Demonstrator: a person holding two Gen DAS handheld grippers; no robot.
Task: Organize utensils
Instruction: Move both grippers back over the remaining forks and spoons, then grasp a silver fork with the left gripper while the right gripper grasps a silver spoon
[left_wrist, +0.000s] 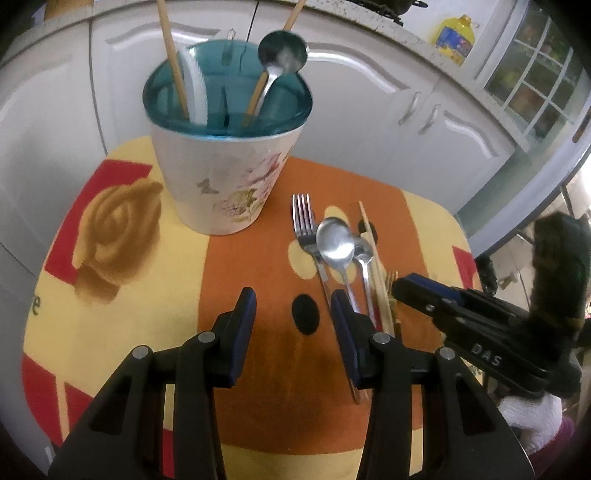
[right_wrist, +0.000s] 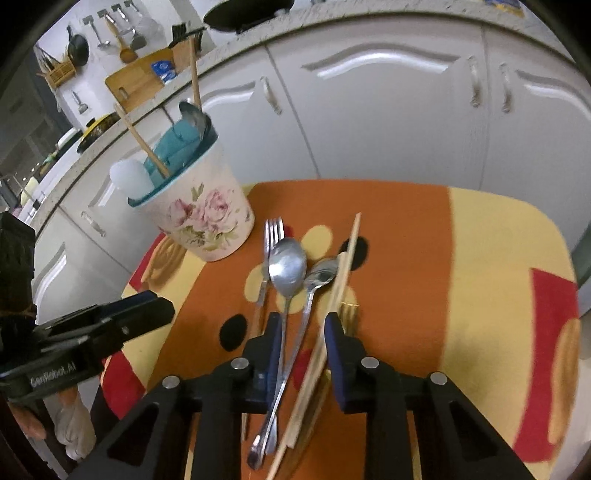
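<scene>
Nearest my right wrist view, the right hand-held gripper (right_wrist: 300, 325) has its blue pads partly apart, straddling the handles of the loose utensils; I see a gap on either side, so nothing is gripped. Between the pads lie the large spoon (right_wrist: 287, 267), the small spoon (right_wrist: 322, 275) and the wooden chopsticks (right_wrist: 345, 266); the fork (right_wrist: 272, 236) lies just left of them, tines towards the top of the frame. All rest on the orange and yellow patterned counter (right_wrist: 406, 240) at mid-frame. In the left wrist view, the left hand-held gripper (left_wrist: 293, 302) stands half open over bare cloth beside a black dot, holding nothing; the same pile lies to its right. The floral utensil holder (left_wrist: 221, 177) with its teal insert stands upright at the upper centre, already carrying a ladle-like spoon (left_wrist: 282, 50), chopsticks and a white piece. White cabinet doors (left_wrist: 369, 103) run behind.
</scene>
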